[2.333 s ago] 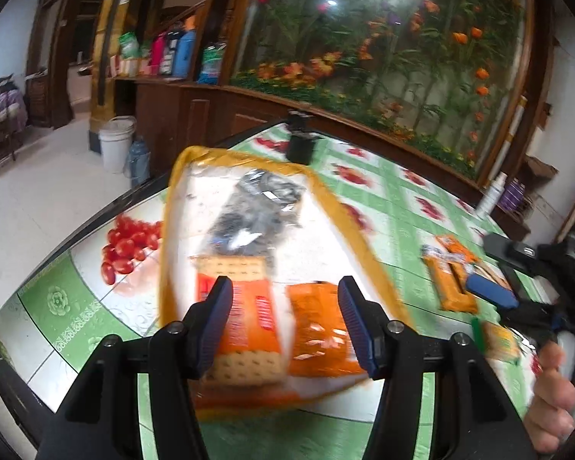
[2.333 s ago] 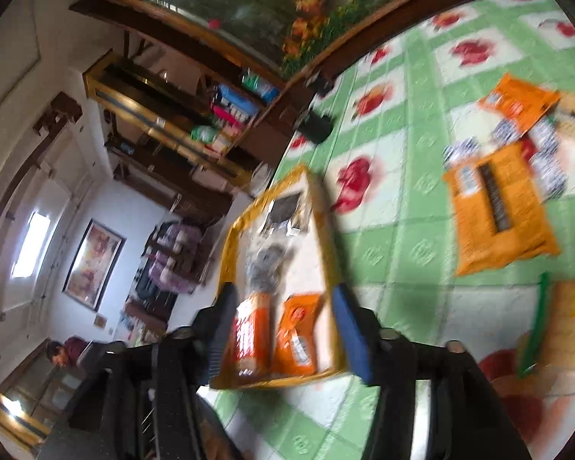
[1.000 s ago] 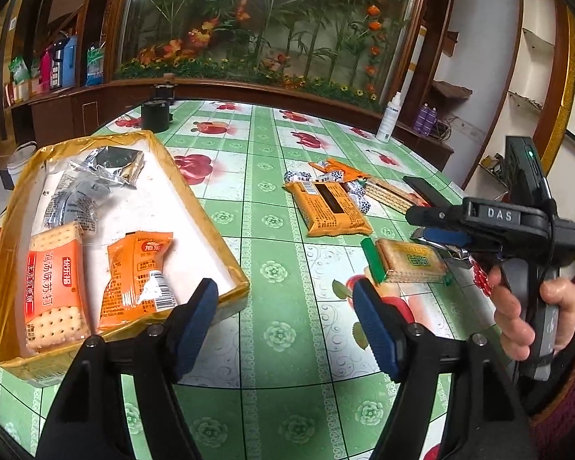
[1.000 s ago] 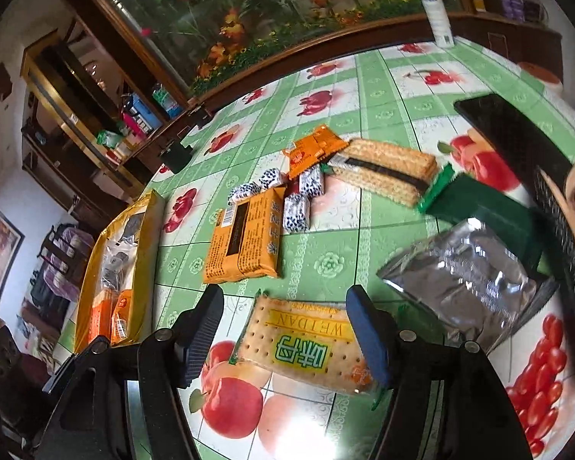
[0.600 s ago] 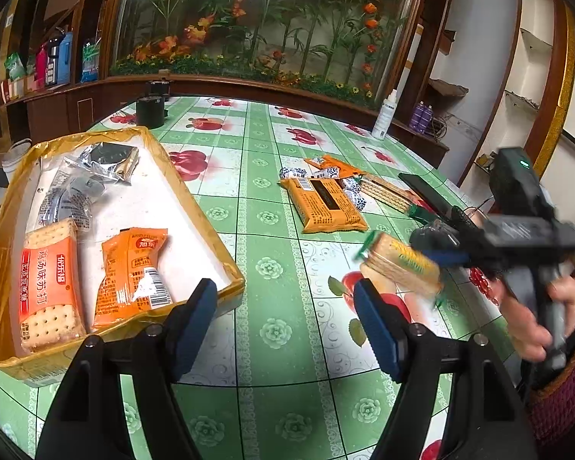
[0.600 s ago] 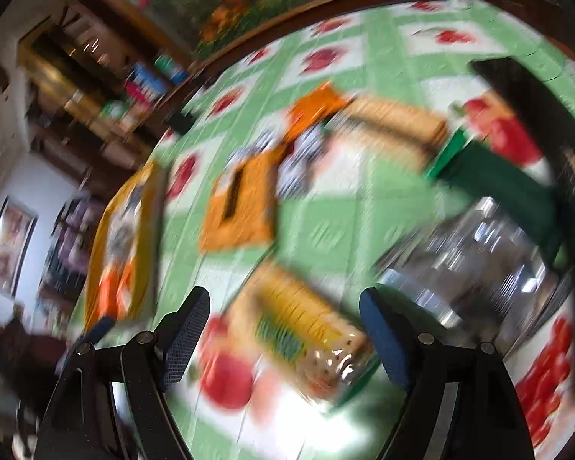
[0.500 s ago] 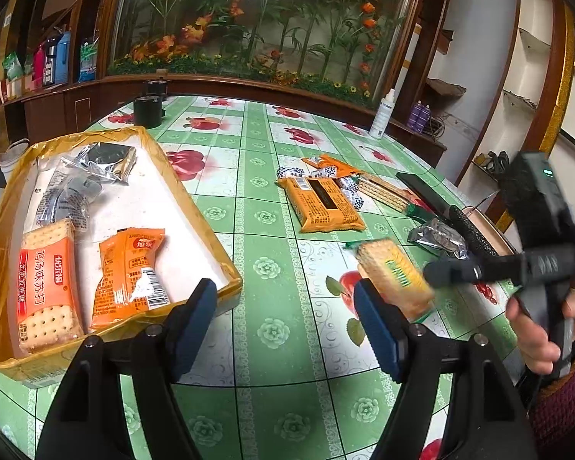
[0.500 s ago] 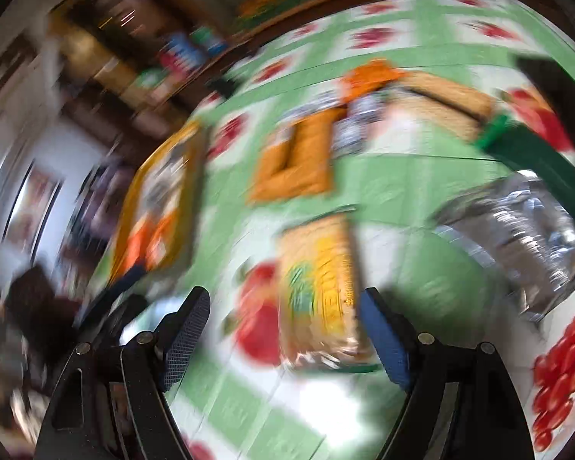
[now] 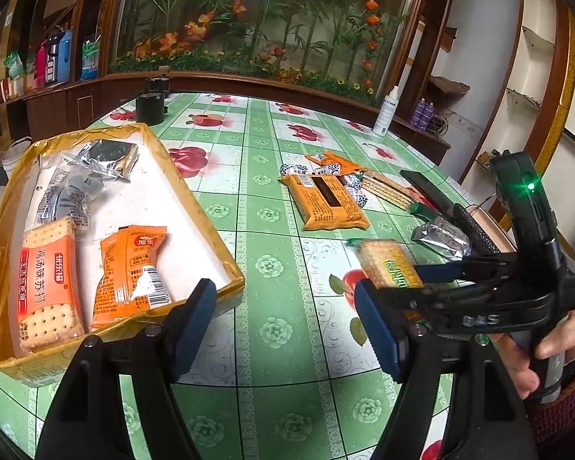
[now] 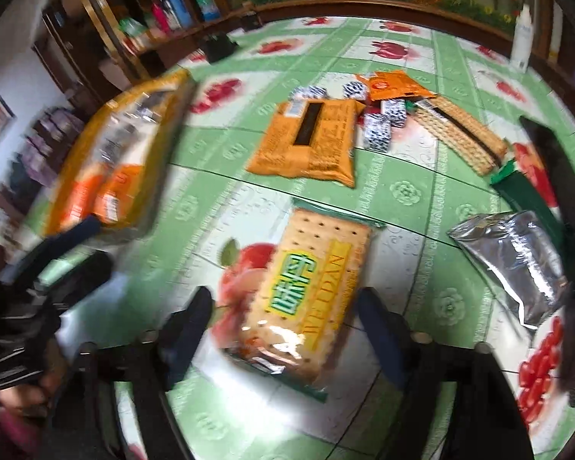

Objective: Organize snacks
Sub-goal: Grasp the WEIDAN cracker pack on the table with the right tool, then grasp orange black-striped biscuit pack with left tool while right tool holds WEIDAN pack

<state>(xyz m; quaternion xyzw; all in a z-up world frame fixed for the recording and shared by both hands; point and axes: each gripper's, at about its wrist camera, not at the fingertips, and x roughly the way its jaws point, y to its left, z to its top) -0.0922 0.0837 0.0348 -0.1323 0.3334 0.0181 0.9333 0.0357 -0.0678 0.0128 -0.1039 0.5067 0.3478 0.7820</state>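
**Right gripper closing around the cracker pack, box off to its left**

The right gripper (image 10: pixel 283 320) straddles the yellow-and-green clear-wrapped cracker pack (image 10: pixel 310 287), its jaws closing with the pack between them; whether the pads already press it I cannot tell, since this view is blurred. The pack's long axis runs straight away from the gripper, along its fingers. The shallow yellow-rimmed cardboard box (image 9: pixel 195 195), already holding snacks, lies to the pack's left across bare green tablecloth (image 9: pixel 272 237). The left gripper (image 9: pixel 283 322) hangs unclenched and empty, just beside the box's near corner. The right hand is nearer the pack, so the carry probably falls to it.
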